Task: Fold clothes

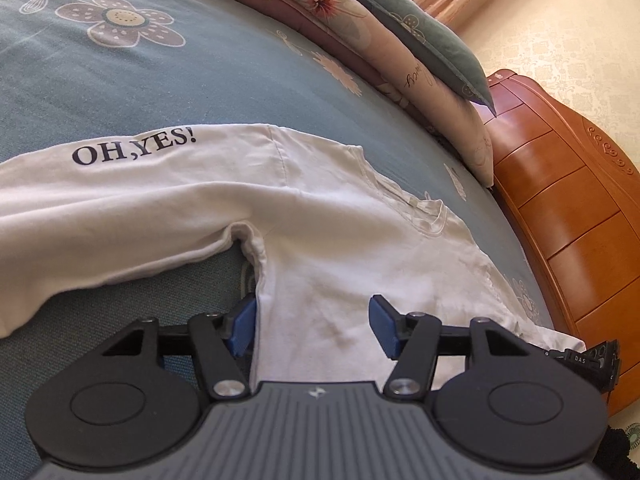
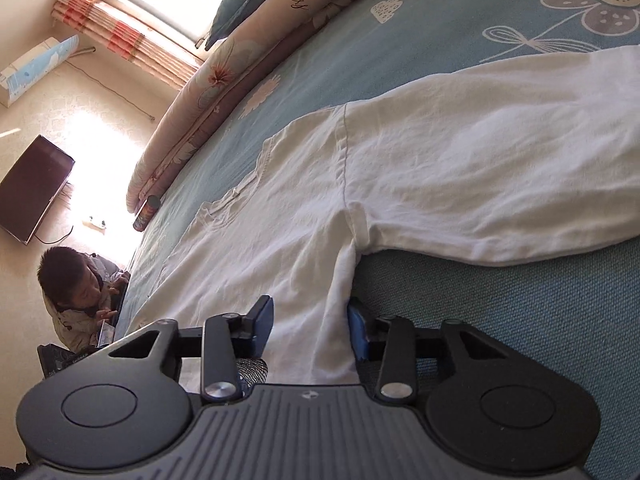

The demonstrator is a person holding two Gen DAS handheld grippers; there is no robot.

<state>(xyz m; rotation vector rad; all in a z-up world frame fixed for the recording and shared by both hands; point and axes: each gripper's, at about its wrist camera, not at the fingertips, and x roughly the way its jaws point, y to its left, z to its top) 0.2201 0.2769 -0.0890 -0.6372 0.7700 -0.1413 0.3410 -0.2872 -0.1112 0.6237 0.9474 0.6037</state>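
A white long-sleeved shirt [image 1: 328,216] lies spread flat on the blue flower-print bed sheet [image 1: 120,92], one sleeve stretched out with "OH,YES!" [image 1: 134,150] printed on it in dark letters. The left gripper [image 1: 312,326] sits low at the shirt's side edge just below the armpit, its blue-padded fingers [image 1: 242,330] spread wide with the shirt's body cloth lying between them, not pinched. Over on the other side, the right gripper [image 2: 310,330] does the mirror job: its fingers [image 2: 357,332] are parted to a middling gap across the opposite side seam under the other armpit, cloth between the pads, though whether the pads touch the fabric is hard to judge. Folded floral quilts [image 1: 360,28] and a teal pillow [image 1: 420,36] are piled along the far edge of the bed, against an orange wooden headboard [image 1: 560,200]. In the right wrist view a person [image 2: 76,292] sits beside the bed, below a wall-mounted television [image 2: 34,188].
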